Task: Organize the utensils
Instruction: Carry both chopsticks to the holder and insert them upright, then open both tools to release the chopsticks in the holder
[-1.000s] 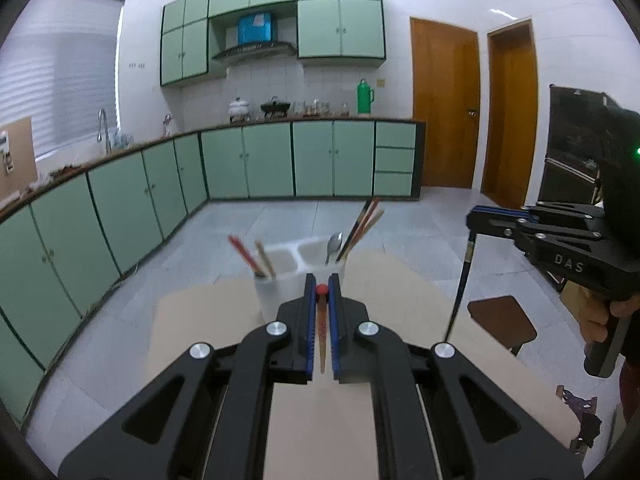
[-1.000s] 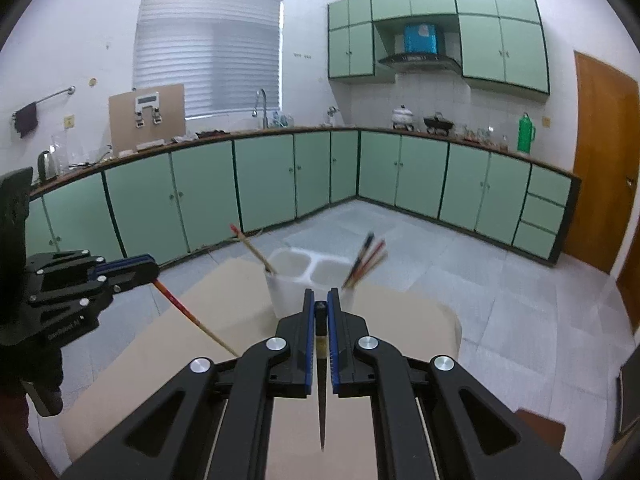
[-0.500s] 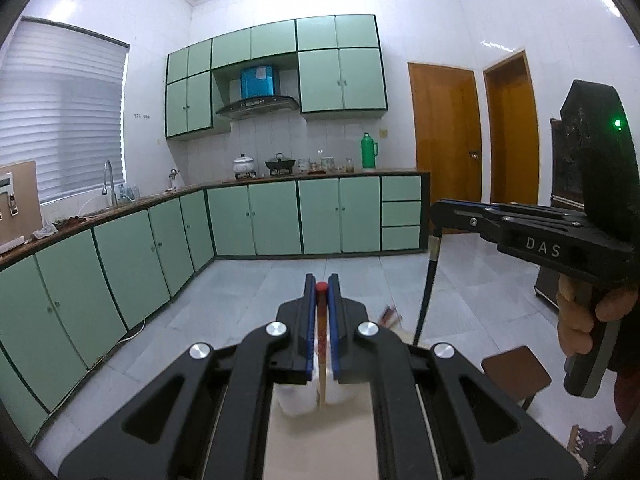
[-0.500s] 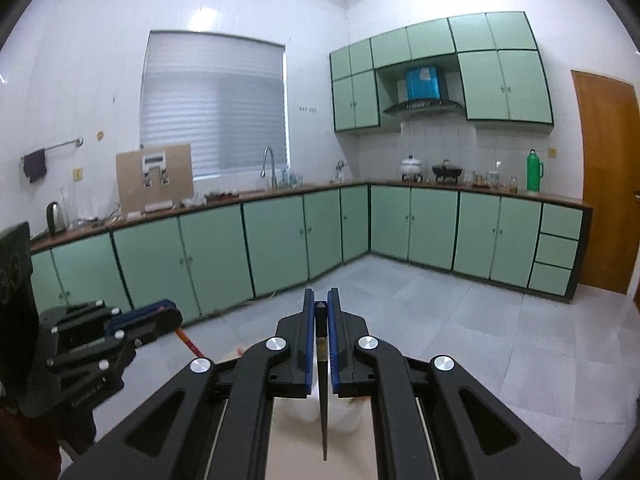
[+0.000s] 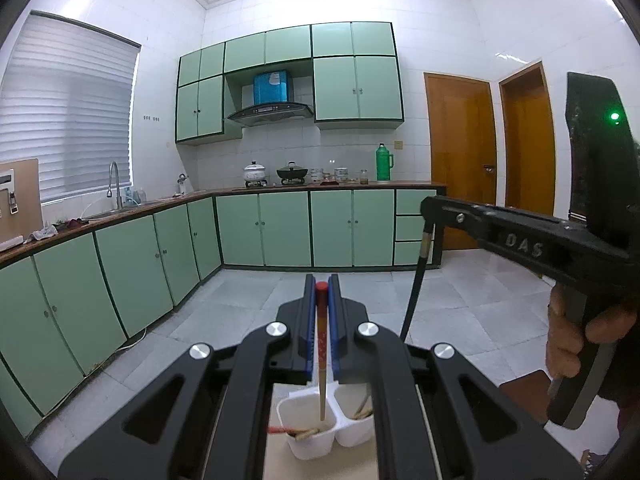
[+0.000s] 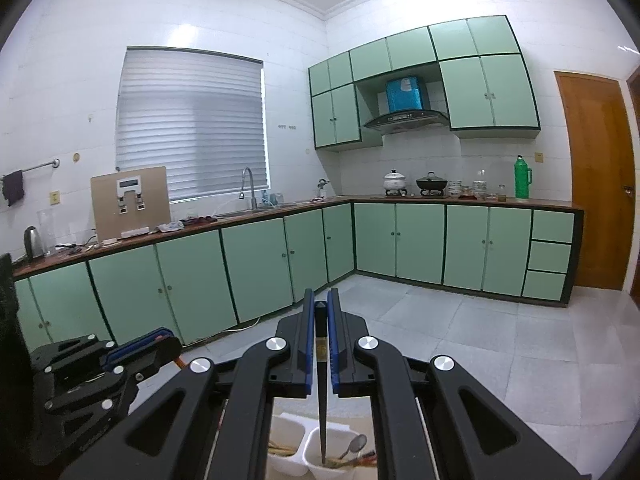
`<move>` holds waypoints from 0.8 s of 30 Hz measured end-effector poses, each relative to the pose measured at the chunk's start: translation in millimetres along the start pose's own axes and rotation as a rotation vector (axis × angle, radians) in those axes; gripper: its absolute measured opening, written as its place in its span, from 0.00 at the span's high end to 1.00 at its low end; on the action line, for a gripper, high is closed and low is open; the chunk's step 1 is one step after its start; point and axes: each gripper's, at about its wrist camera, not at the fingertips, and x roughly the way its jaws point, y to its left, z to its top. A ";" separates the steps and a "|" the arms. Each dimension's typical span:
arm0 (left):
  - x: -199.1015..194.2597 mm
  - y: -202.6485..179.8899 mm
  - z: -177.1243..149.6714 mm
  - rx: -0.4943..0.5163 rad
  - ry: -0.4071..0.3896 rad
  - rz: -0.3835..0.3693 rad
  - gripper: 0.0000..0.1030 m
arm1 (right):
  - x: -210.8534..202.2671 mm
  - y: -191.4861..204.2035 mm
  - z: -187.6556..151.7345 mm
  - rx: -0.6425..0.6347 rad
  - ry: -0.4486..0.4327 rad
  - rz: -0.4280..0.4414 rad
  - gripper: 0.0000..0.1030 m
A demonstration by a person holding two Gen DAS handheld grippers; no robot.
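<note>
My left gripper (image 5: 321, 284) is shut on a red-topped wooden chopstick (image 5: 321, 344) that hangs point down over the left cup of a white two-cup holder (image 5: 316, 436). Red-ended sticks lie in that cup. My right gripper (image 6: 320, 300) is shut on a black chopstick (image 6: 321, 376) whose tip hangs over the right cup of the holder (image 6: 316, 456), which holds a metal spoon (image 6: 356, 444) and dark sticks. In the left wrist view the right gripper (image 5: 426, 208) shows from the side with its black chopstick (image 5: 414, 284). The left gripper (image 6: 160, 340) appears at lower left in the right wrist view.
The holder stands on a light wooden board (image 5: 280, 460) above a tiled floor (image 6: 520, 344). Green cabinets (image 5: 120, 272) line the far walls under a counter with a sink and pots. A person's hand (image 5: 568, 340) grips the right tool's handle. A brown stool (image 5: 524, 384) stands at right.
Both grippers have risen and tilted up toward level, each still holding its chopstick. The holder has slid from mid-frame to the bottom edge, now directly under the hanging tips.
</note>
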 end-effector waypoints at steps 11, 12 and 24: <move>44.6 15.7 -18.8 -0.028 0.053 -0.004 0.95 | 52.7 -2.8 -28.1 0.010 0.071 -0.030 0.94; 48.4 16.9 -22.0 -0.032 0.063 -0.006 0.95 | 56.4 -3.9 -32.7 0.013 0.082 -0.031 0.94; 86.1 31.7 -50.4 -0.055 0.160 -0.008 0.95 | 78.5 -14.8 -61.9 0.023 0.160 -0.038 0.94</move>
